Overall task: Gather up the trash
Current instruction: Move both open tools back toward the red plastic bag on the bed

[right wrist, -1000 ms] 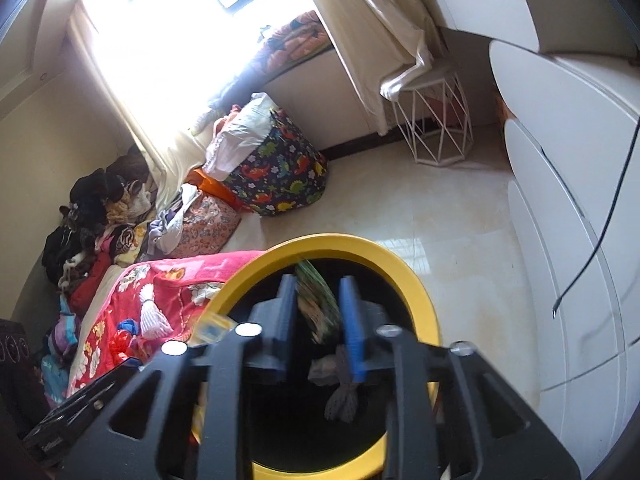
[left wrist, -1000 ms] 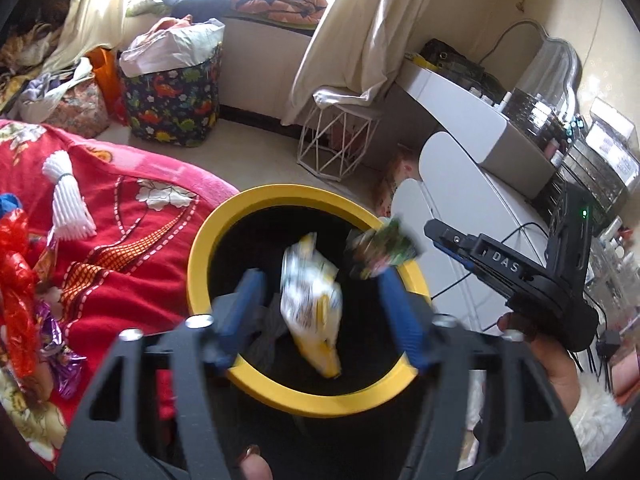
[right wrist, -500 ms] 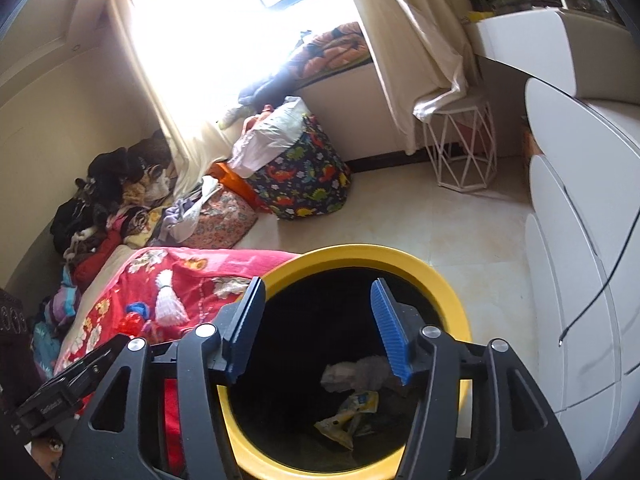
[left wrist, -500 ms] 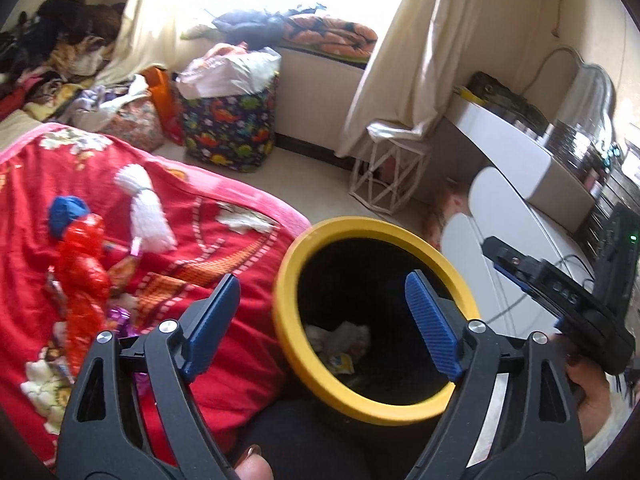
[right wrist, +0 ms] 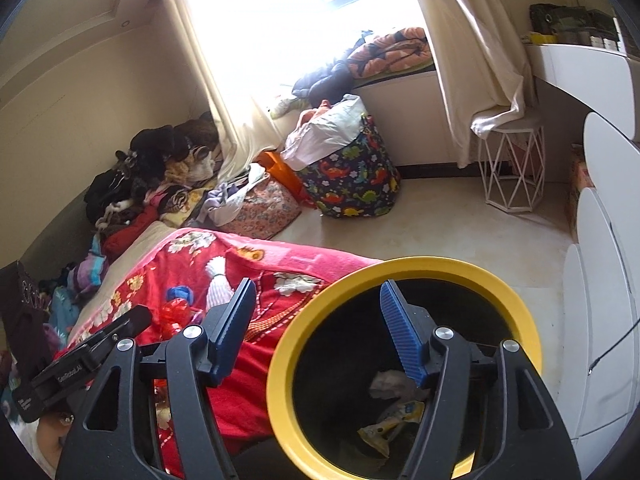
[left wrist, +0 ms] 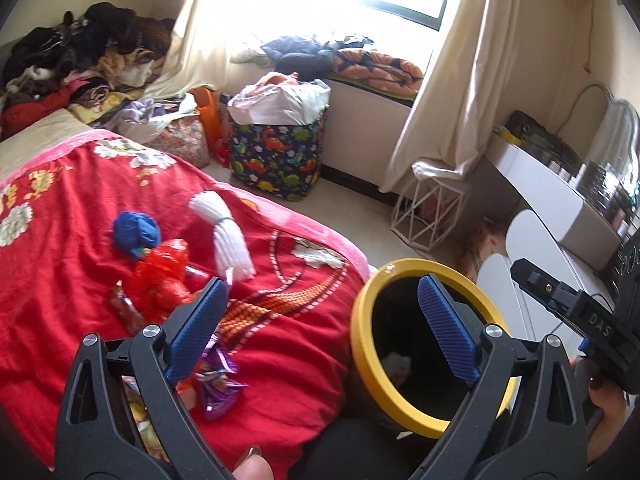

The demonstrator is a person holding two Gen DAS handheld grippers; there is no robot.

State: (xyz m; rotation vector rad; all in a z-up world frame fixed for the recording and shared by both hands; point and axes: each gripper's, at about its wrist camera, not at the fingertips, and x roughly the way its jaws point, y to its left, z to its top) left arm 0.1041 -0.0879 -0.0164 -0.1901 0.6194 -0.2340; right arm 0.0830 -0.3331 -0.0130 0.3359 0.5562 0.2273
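Note:
A yellow-rimmed black trash bin [left wrist: 362,308] [right wrist: 404,266] stands beside the bed. Inside lie a yellow-white wrapper [right wrist: 390,426] and crumpled paper [right wrist: 386,384]. On the red blanket [left wrist: 60,264] lie a red wrapper [left wrist: 164,276], a blue ball [left wrist: 134,232], a white tassel [left wrist: 224,228] and a purple wrapper [left wrist: 218,388]. My left gripper [left wrist: 320,320] is open and empty, over the bed edge and bin rim. My right gripper [right wrist: 316,320] is open and empty, above the bin's left rim.
A dinosaur-print laundry bag [left wrist: 276,156] and a white wire stool [left wrist: 432,212] stand on the floor by the window. White drawers [right wrist: 600,280] are to the right of the bin. Clothes are piled [left wrist: 80,56] at the far end of the bed.
Both grippers opened and dropped their wrappers into the bin, then pulled back and swung left towards the bed. The trash now lies in the bin.

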